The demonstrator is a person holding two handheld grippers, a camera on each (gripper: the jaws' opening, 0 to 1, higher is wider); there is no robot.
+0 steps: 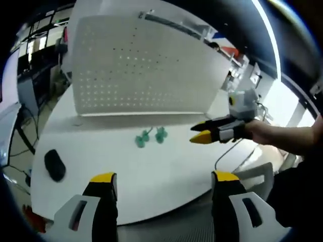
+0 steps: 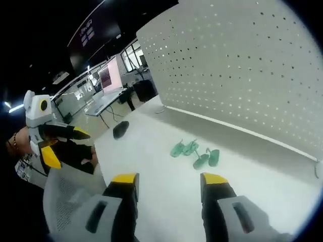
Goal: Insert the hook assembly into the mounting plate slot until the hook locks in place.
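— Hooks (image 2: 194, 154) lie loose on the table (image 2: 151, 166), near the pegboard (image 2: 242, 65), not touching it. Two green ones.

— Grippers?

— Left gripper (image 1: 160, 180) and right gripper (image 2: 168, 180) hover well short of them, jaws open, empty.

— Progress?

— None, I judge: picking and inserting are all left. A dark mouse (image 1: 54, 165) sits far left.

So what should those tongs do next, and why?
Probably bring the right tongs down toward the green hooks lying loose on the white table and close on one. Both right and left tongs stand open and empty, and nothing hangs on the white pegboard yet, so picking up a hook looks like the sensible first step.
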